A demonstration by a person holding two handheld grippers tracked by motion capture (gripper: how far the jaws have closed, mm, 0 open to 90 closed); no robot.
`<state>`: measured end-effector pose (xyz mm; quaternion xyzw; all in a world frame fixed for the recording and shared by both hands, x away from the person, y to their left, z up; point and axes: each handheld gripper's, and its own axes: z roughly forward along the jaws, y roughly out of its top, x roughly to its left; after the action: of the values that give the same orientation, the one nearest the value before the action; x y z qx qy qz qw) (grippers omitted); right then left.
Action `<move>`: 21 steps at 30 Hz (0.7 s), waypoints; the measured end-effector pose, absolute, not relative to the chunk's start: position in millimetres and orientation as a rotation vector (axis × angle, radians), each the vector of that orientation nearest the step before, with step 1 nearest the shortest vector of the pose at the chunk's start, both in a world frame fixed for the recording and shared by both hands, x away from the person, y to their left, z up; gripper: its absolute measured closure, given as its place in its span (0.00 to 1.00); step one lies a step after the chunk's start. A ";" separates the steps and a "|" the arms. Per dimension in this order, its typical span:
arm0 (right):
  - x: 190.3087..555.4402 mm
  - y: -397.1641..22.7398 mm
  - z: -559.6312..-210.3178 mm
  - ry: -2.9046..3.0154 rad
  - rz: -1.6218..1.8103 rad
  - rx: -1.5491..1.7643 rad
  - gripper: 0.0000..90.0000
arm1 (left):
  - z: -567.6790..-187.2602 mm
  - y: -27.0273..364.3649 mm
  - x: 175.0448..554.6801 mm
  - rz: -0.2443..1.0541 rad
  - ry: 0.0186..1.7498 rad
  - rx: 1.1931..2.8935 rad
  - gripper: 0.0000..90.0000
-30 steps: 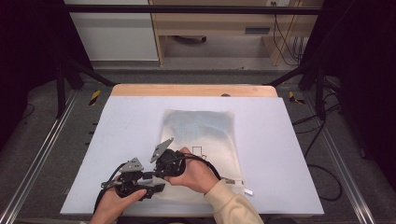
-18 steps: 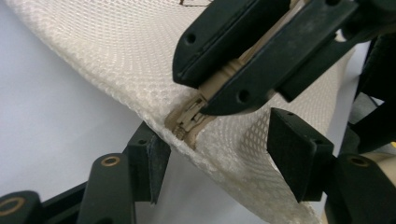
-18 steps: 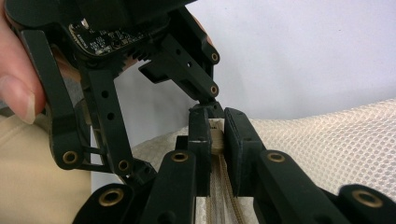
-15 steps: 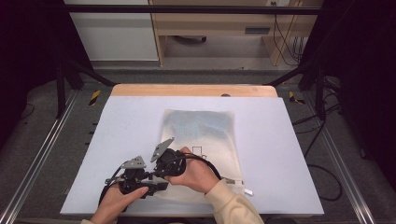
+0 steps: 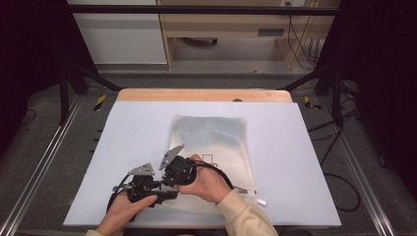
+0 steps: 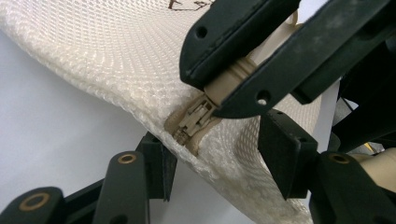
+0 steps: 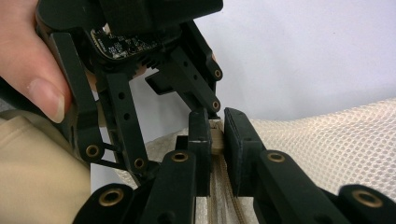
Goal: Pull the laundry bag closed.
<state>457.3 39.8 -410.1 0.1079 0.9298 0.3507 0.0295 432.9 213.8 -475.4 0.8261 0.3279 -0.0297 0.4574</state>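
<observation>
The left hand-held gripper (image 6: 212, 175) had just been closing, its jaws straddling the mesh bag's (image 5: 211, 135) corner on the tabletop (image 5: 128, 128) without pressing; the right hand-held gripper (image 7: 215, 140) clamped the zipper pull (image 6: 229, 77). Next: pinch fabric, then draw the zipper.

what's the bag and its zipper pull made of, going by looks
The bag looks like cream woven mesh fabric, probably synthetic: a fine open honeycomb weave shows, matte and soft where it drapes. The zipper pull looks like smooth beige moulded plastic or rubber, with a ribbed end; which of the two I cannot tell.
</observation>
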 end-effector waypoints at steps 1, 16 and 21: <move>457.4 39.6 -410.0 2.865 1.086 0.330 0.91 | -475.5 214.0 433.2 -0.076 0.806 2.035 0.55; 456.5 40.4 -411.1 2.862 1.078 0.321 0.91 | -476.4 210.5 437.4 -0.081 0.801 2.039 0.69; 456.9 39.4 -410.8 2.863 1.081 0.324 0.91 | -477.6 212.5 438.3 -0.093 0.803 2.042 0.77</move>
<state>456.9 39.4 -410.8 0.1051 0.9298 0.3512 0.0323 438.3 212.5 -477.6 0.8279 0.3256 -0.0377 0.4551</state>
